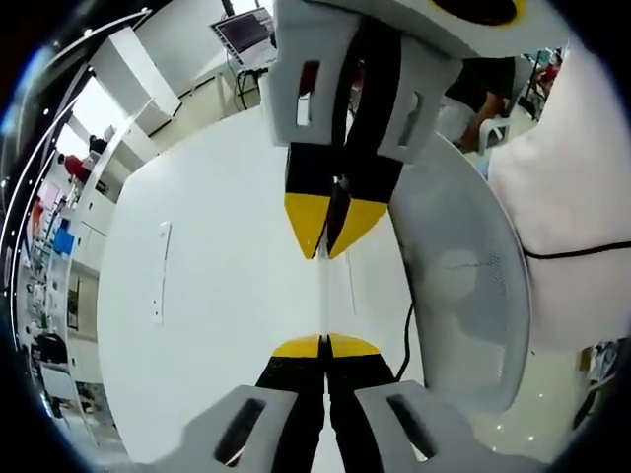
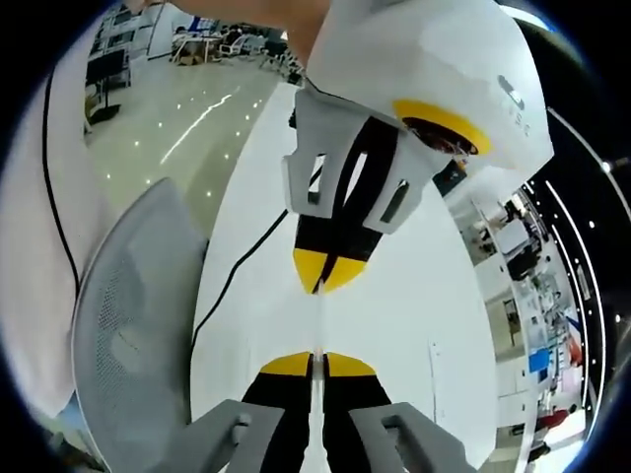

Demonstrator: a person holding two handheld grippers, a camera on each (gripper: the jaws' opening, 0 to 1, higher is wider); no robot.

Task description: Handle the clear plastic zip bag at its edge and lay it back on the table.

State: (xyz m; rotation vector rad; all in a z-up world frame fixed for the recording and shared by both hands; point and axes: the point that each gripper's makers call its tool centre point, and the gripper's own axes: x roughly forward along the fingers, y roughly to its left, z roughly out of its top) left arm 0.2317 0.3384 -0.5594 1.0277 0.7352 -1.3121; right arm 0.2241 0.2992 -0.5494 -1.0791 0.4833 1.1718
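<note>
Held between 2 tools above the white table (image 1: 217, 256), not lying on it: the clear plastic zip bag (image 1: 322, 296), turned edge-on to both cameras and so visible just as a thin pale line, in the centre of the left gripper view and again in the lower centre of the right gripper view. At the bottom centre of the left gripper view, the left gripper (image 1: 325, 347) with yellow tips pressed together on 1 end of that line; at the bottom centre of the right gripper view, the right gripper (image 2: 312, 365) closed in the same way on the other end. Facing each other tip to tip, probably to keep the thin film stretched by its edge, since a loose bag would fold and be difficult to lay flat. For the laying down, a judgement only: better to lower both ends together and to release after the film touches the surface. To the right of centre in the left gripper view, a grey mesh chair (image 1: 463, 276) just beside the table edge, with a black cable (image 1: 406, 335) running along it. At the upper centre, far away, a laptop (image 1: 245, 32) with screen too small to read. No readable brand or label anywhere; small marks on the white shell at the upper right of the right gripper view, too small to tell
</note>
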